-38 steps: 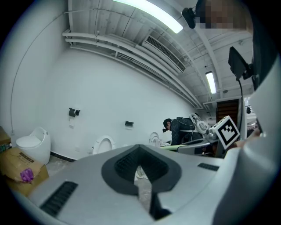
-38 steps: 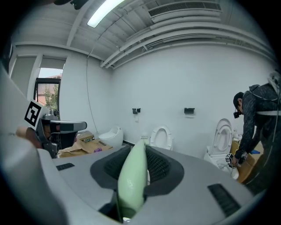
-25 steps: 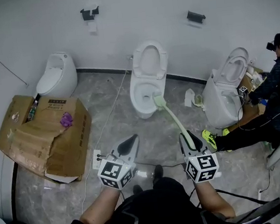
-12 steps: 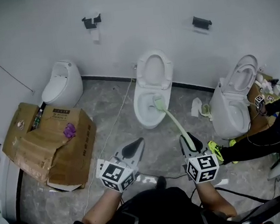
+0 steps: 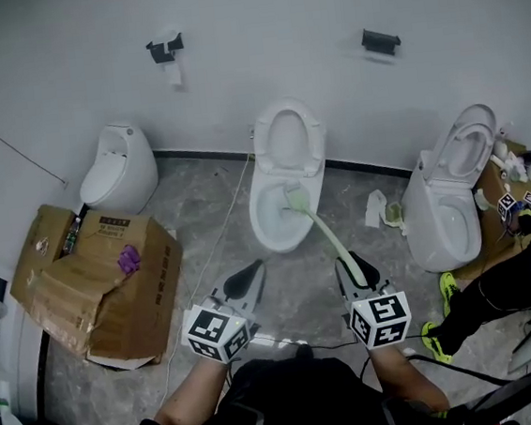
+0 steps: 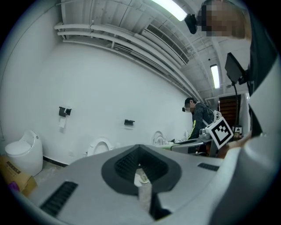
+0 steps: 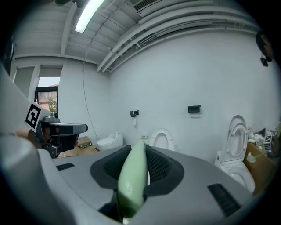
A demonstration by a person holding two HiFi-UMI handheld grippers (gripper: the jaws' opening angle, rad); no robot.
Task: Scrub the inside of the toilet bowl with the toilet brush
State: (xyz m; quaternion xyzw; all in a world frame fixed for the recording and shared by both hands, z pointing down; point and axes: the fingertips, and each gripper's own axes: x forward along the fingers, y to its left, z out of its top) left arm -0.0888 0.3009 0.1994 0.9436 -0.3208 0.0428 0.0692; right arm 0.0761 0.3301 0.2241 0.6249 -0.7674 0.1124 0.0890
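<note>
Grey marbled floor meets a plain white wall, with three white toilets along it. The middle toilet stands just above the centre of the head view, its seat and lid raised against the wall. A smaller closed toilet sits at the upper left, and another toilet with its lid up stands at the right. Two dark holders are fixed high on the wall. A flattened cardboard box lies at the left with a small purple thing on top of it. A person in dark clothes with yellow-green shoes is at the right edge.

The right tool, low and right of centre, is clenched on the pale green handle of the toilet brush. The right gripper view shows the handle pinched between both dark ribbed pads and running straight out ahead. From the tool the handle slants up and to the left over the floor and over the bowl's near rim. The brush head is down inside the middle toilet's bowl, towards its right side.

The left tool, low and left of centre, has its jaws drawn together on nothing. It hangs over bare floor, apart from the toilet and the brush.
</note>
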